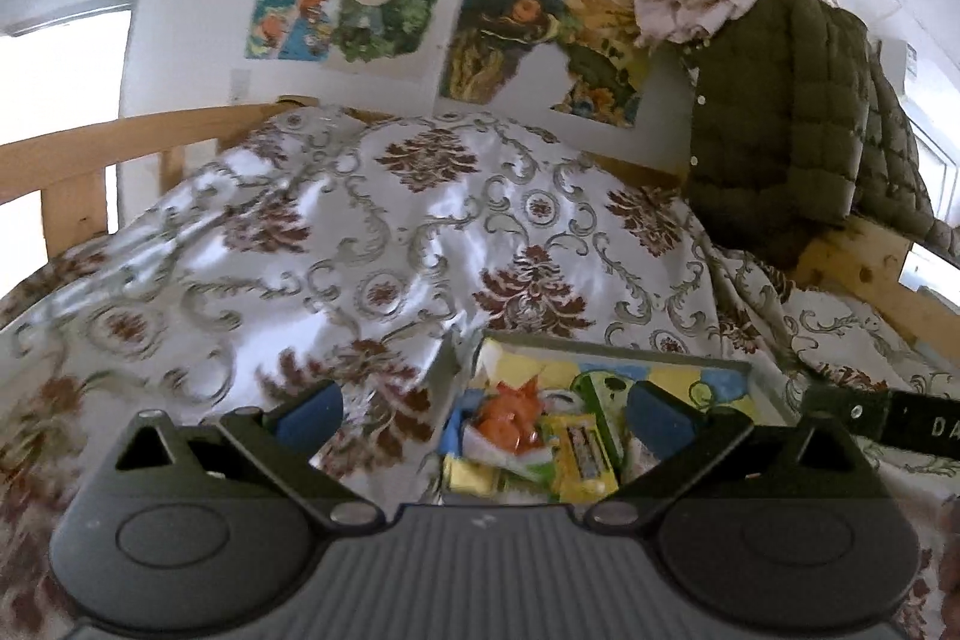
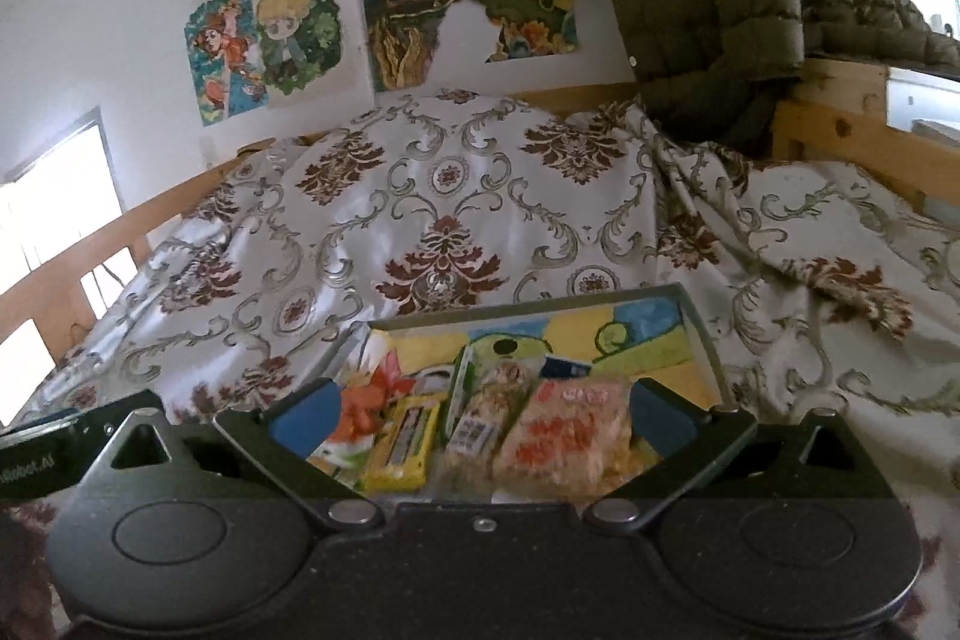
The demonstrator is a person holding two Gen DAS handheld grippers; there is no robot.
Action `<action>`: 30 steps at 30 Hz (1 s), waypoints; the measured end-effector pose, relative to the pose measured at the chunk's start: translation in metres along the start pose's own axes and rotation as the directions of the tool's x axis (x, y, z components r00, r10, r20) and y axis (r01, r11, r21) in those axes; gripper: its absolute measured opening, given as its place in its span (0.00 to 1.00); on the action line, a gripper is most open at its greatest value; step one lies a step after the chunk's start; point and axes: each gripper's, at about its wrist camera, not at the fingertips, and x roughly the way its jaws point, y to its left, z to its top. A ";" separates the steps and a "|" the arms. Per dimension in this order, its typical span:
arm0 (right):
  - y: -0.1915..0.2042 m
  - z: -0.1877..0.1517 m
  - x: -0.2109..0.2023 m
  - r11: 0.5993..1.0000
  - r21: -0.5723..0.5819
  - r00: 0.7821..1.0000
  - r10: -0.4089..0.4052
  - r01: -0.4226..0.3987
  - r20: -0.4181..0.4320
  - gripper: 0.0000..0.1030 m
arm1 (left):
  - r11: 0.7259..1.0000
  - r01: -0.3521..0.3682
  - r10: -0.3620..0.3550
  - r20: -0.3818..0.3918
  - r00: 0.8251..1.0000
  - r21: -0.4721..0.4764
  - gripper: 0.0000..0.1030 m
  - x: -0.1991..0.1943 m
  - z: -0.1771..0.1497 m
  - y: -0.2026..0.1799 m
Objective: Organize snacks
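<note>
Both our tongs, left (image 1: pixel 483 415) and right (image 2: pixel 483 415), gape empty over the box (image 2: pixel 699 334); soft quilt (image 2: pixel 420 196) could tip it

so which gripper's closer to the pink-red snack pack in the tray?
Right. The right gripper hangs open right over the pink-red snack pack; the left gripper is open over the tray's left edge.

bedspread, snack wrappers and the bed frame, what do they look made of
Bedspread: satin-like woven fabric, judging by its sheen and soft folds, with a damask print. Snack wrappers: thin clear plastic film, glossy and crinkled, contents showing through. Bed frame: bare light wood, knots and grain visible, seemingly unpainted.
</note>
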 end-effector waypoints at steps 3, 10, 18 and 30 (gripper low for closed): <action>0.002 -0.008 -0.026 1.000 -0.003 1.000 0.005 -0.005 0.009 0.99 | 1.000 -0.019 0.019 0.003 1.000 -0.004 1.00 -0.030 -0.012 0.002; 0.012 -0.027 -0.084 1.000 -0.030 1.000 0.009 -0.008 0.027 0.99 | 0.998 -0.058 0.058 0.020 0.998 -0.006 1.00 -0.089 -0.032 0.003; 0.011 -0.058 -0.128 1.000 -0.023 0.998 -0.016 0.018 0.057 0.99 | 0.998 -0.057 0.057 0.009 0.998 0.015 1.00 -0.118 -0.061 -0.004; 0.003 -0.108 -0.131 0.995 -0.084 0.994 -0.039 0.048 0.103 0.99 | 0.989 -0.084 0.081 0.030 0.996 0.119 1.00 -0.129 -0.085 -0.014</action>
